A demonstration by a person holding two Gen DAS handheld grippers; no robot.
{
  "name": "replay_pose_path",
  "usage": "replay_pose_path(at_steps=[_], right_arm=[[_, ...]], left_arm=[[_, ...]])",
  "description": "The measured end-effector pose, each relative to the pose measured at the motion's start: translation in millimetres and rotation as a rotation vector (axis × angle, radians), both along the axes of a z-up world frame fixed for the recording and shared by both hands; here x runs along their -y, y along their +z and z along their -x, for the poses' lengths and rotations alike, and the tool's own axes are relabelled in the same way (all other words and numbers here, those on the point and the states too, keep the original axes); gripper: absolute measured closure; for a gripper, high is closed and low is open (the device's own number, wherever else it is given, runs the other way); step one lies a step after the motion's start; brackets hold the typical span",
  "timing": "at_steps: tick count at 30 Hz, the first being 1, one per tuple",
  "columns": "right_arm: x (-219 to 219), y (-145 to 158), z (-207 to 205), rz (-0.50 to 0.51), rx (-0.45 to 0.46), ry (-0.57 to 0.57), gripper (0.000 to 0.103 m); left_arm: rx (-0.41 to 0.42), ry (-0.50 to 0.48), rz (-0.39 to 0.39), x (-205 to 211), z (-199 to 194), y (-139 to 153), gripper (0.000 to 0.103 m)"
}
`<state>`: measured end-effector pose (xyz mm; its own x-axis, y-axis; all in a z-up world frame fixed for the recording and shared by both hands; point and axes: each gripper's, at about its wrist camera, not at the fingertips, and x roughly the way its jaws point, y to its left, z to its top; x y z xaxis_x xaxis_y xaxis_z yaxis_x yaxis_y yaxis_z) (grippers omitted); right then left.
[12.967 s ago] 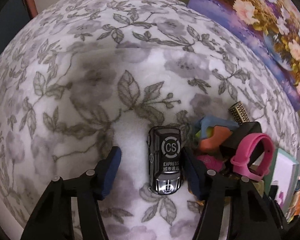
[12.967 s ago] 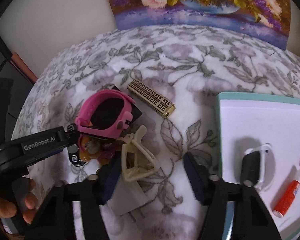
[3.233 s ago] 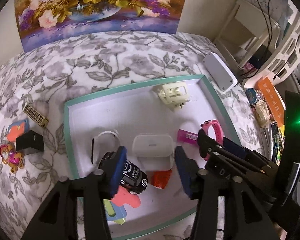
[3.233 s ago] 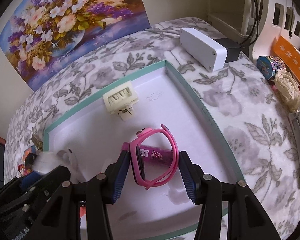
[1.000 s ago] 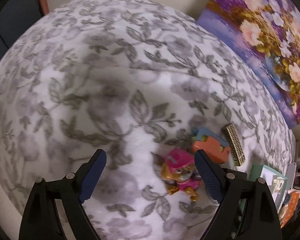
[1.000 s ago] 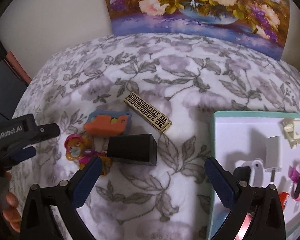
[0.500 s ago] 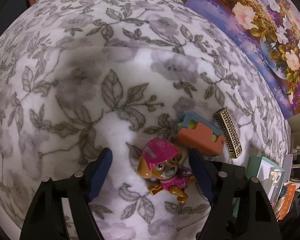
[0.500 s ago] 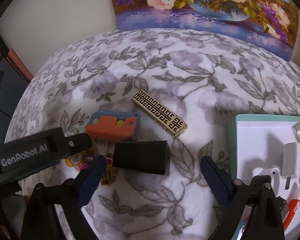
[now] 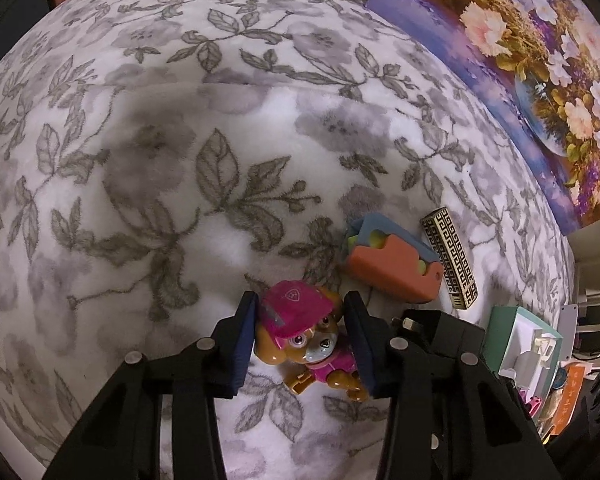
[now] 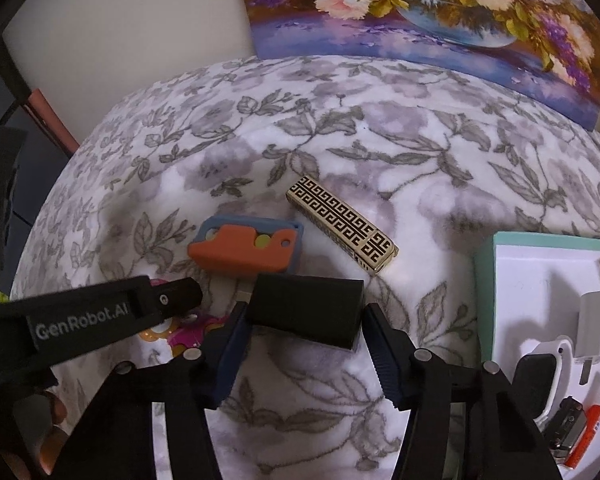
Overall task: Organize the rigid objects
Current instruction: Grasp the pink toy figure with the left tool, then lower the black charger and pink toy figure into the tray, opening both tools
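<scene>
Left hand-held gripper (image 9: 300, 336) clamped the toy pup; right hand-held gripper (image 10: 304, 344) bracketed the black box.

On the floral tabletop (image 9: 180, 160), the left pads pressed both sides of the pink-capped toy pup (image 9: 300, 332), narrow around its head. The right gripper's fingers stood at either end of the black box (image 10: 306, 310), whether touching I could not tell. Just beyond lay the orange-and-blue block (image 10: 246, 250) and, to its right, the gold patterned bar (image 10: 342, 230). At the right edge sat the teal-rimmed tray (image 10: 488, 280), holding a white charger (image 10: 590, 326).
</scene>
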<state>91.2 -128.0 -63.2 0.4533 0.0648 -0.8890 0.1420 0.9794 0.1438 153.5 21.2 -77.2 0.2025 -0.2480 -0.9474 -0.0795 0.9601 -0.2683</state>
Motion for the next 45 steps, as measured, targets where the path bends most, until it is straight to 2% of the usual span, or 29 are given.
replay_pose_path(at_steps=[12, 15, 30, 45], right_arm=[[11.1, 20.3, 14.2, -0.017, 0.032, -0.013, 0.046], [17.6, 29.7, 20.5, -0.025, 0.051, -0.023, 0.046], [90.7, 70.2, 57.0, -0.043, 0.143, -0.174, 0.046], [217.6, 76.2, 126.3, -0.045, 0.158, -0.476, 0.046]], left_arm=[[0.085, 0.006, -0.003, -1.6, 6.3, 36.5, 0.058], [0.118, -0.001, -0.005, 2.5, 11.0, 50.1, 0.062], [0.220, -0.073, -0.010, 42.4, 33.4, 91.0, 0.062], [0.266, -0.377, 0.039, 165.2, 93.1, 113.5, 0.062]])
